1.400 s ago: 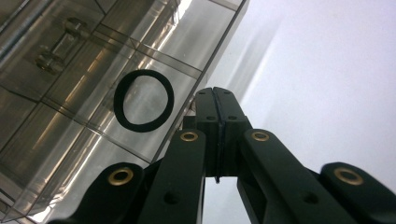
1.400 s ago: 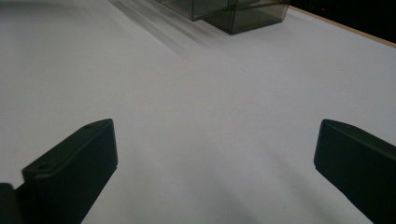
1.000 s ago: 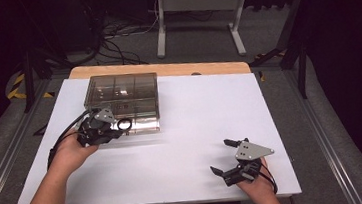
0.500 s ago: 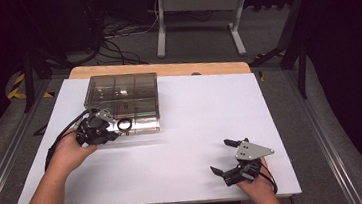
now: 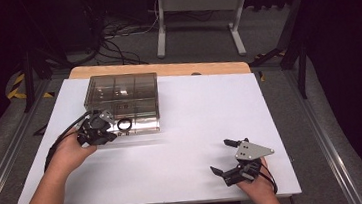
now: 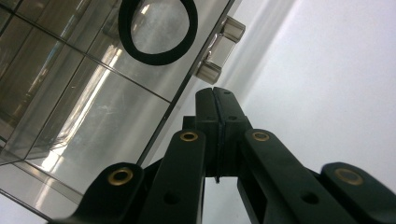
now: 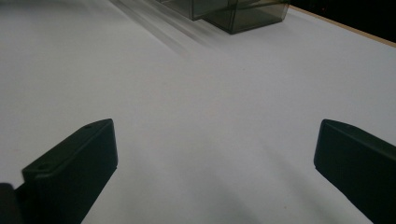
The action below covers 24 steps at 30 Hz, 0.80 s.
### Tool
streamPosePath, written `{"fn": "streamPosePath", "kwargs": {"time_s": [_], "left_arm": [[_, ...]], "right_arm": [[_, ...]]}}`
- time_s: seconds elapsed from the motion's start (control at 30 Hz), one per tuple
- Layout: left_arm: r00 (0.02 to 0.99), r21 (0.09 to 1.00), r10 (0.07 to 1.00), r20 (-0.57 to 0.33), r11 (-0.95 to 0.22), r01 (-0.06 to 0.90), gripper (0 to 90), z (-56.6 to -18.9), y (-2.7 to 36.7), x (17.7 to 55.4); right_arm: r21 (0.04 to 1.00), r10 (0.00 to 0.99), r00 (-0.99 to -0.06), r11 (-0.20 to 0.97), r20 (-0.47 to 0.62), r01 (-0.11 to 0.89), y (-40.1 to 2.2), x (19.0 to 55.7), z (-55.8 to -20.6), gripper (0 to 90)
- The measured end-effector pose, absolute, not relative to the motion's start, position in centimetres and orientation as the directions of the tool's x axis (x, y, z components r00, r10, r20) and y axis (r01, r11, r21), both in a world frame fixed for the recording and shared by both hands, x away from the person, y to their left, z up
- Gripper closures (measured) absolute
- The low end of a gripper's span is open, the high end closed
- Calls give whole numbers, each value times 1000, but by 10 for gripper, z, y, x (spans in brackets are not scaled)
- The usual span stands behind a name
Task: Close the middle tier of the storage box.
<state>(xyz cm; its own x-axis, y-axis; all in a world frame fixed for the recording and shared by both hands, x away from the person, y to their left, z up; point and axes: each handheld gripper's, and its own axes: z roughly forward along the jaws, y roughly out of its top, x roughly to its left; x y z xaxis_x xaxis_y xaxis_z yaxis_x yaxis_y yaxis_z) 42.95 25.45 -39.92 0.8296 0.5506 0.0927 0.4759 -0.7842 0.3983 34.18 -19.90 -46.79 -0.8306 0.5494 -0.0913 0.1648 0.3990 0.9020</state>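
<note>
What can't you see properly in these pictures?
- Contents of the clear box: too small and glary in the high view.
- Box latch: open or fastened is unclear in the left gripper view.
- Black ring: top cut off by the left gripper view's edge.
- Box's far side: cropped in the right gripper view.

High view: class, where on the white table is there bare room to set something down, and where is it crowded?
Free: the wide white stretch between the clear box and the right tool, and the table's far right. Crowded: the box's front edge, with the black ring and left tool.
</note>
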Motion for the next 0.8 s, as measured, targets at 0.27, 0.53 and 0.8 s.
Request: {"fn": "streamPosePath", "kwargs": {"time_s": [0.27,0.53,0.8], "left_arm": [[819,389,562,116,-785,483,885,-404,253,433],[815,394,566,126,-782,483,896,-406,252,434],[804,423,581,128,-765,486,896,-405,252,438]], "right_arm": [[902,548,-832,400,-91,165,-199,342,-468,3],[902,548,-832,401,-93,163,-199,342,-468,3],[901,547,-832,402,-95,161,-199,343,-468,3]]}}
